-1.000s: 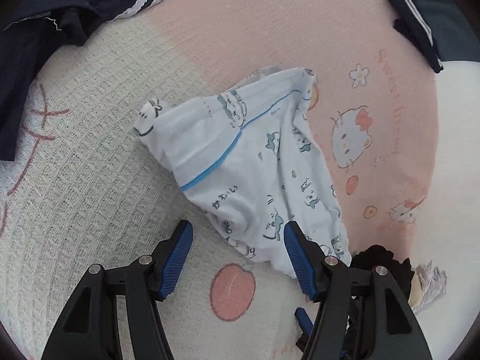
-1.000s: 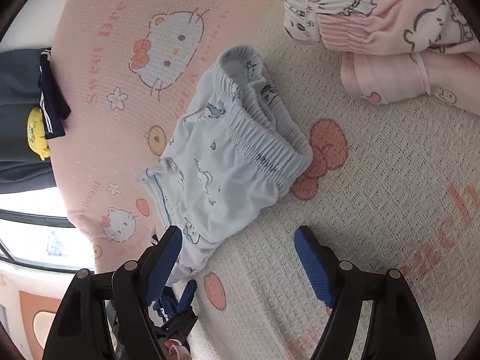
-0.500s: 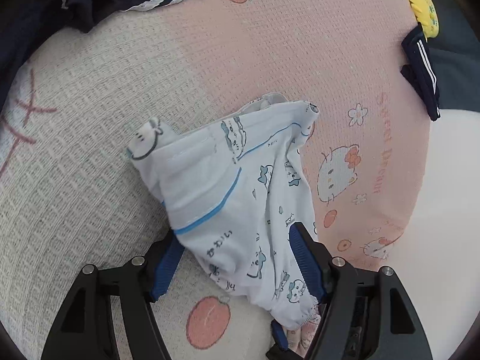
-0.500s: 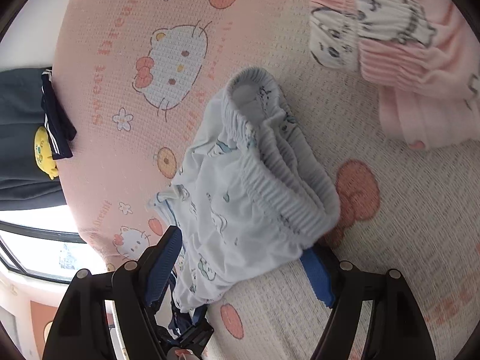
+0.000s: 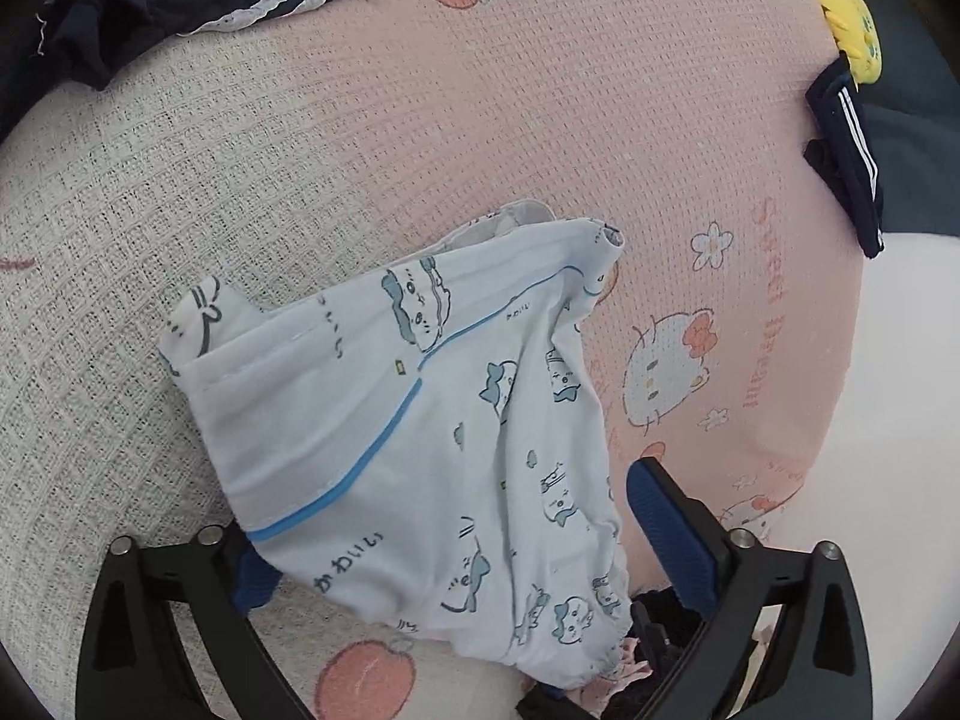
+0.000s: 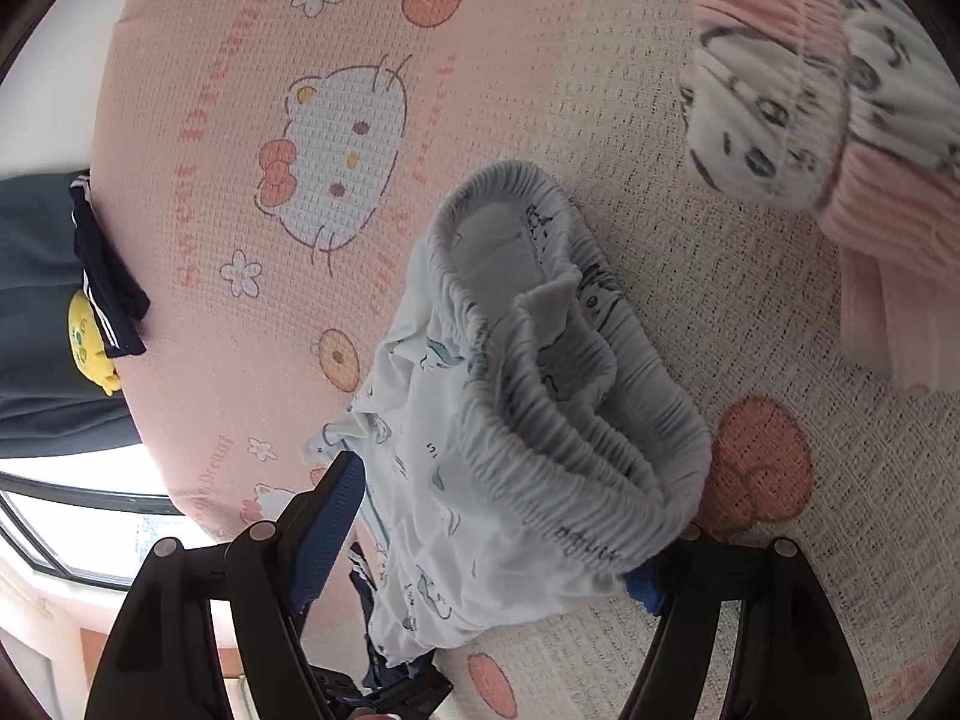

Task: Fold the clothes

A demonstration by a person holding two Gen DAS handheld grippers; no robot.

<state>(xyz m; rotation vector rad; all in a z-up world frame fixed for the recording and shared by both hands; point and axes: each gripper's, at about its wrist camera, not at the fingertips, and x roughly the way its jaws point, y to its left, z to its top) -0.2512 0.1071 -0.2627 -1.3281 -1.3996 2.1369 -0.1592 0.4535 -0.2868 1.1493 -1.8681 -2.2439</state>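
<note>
Both tongs straddle the shorts, neither clamped.
Pale-blue printed shorts [image 5: 420, 450] lie mid-blanket [image 5: 150, 240]; left tongs [image 5: 444, 546] opening wide, right tongs [image 6: 480, 540] apart. Closing here could bunch several layers, spoiling the fold.

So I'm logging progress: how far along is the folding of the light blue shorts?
Barely begun. Done: nothing; the light blue shorts lie crumpled on the blanket. In hand: the left gripper, jaws opening, and the right gripper straddle opposite ends, neither pinching. Left: these, the pink garment, the navy one.
</note>
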